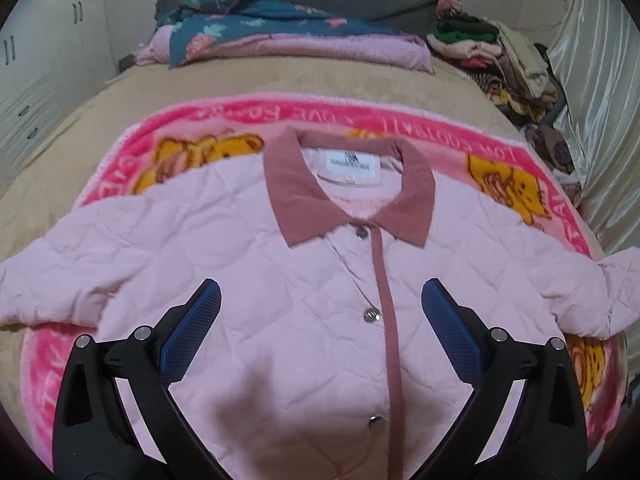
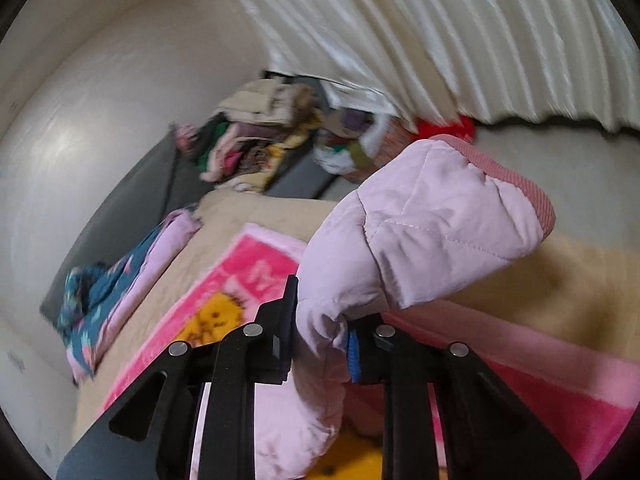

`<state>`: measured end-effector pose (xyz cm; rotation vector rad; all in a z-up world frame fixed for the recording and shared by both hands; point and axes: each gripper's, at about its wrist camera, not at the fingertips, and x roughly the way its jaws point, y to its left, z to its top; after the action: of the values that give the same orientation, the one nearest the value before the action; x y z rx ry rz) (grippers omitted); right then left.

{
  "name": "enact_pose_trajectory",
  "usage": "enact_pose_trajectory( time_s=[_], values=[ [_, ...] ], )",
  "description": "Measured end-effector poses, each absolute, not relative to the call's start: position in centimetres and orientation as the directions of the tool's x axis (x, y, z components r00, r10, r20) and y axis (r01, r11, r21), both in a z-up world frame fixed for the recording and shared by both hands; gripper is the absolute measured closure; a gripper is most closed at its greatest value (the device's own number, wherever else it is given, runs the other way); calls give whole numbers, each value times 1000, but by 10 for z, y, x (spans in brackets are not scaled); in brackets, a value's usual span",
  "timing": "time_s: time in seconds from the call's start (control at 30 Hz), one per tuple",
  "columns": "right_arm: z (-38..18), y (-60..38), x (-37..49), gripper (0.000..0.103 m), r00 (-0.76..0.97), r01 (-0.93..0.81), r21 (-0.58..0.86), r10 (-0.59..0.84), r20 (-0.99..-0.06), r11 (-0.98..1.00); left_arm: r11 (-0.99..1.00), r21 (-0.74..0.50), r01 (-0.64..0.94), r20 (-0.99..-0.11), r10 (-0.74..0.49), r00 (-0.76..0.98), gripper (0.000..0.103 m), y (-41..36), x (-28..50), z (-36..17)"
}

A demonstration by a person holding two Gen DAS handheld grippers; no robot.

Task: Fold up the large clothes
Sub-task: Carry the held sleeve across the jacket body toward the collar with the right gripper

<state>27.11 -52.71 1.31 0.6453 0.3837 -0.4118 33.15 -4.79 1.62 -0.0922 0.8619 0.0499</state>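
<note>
Bed (image 1: 248, 84) – pink blanket (image 1: 504, 152) under jacket (image 1: 248, 240) | left gripper (image 1: 320, 292) fingers wide apart, holding nothing | right gripper (image 2: 322, 308) fingers clamped on sleeve (image 2: 432, 220)

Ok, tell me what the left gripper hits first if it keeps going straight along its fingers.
Most likely the pink quilted jacket: the open left gripper points at its front, beside the dark pink button placket and below the collar. Depth is unclear, but nothing shows between them.
</note>
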Motion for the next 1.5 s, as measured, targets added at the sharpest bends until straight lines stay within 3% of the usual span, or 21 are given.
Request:
enact_pose_trajectory(
  time_s=[0.27, 0.47, 0.73, 1.03, 1.5],
  values=[
    [67, -440, 295, 85, 906, 300, 310, -166, -390, 902, 992, -87, -95, -736, 0, 677, 9, -22, 320, 36],
    [88, -385, 305, 85, 928, 191, 258, -89, -362, 947, 989, -82, -122, -727, 24, 686, 9, 0, 309, 44],
    [109, -323, 322, 86, 937, 110, 225, -26, -348, 968, 968, -174, -182, -718, 2, 696, 9, 33, 301, 46],
    [114, -251, 341, 86, 937, 5, 175, 56, -345, 985, 915, -304, -266, -698, -24, 716, 9, 73, 303, 43],
    [90, -161, 371, 86, 913, -116, 127, 156, -376, 985, 881, -394, -262, -683, -90, 725, 9, 114, 305, 16]
  ],
)
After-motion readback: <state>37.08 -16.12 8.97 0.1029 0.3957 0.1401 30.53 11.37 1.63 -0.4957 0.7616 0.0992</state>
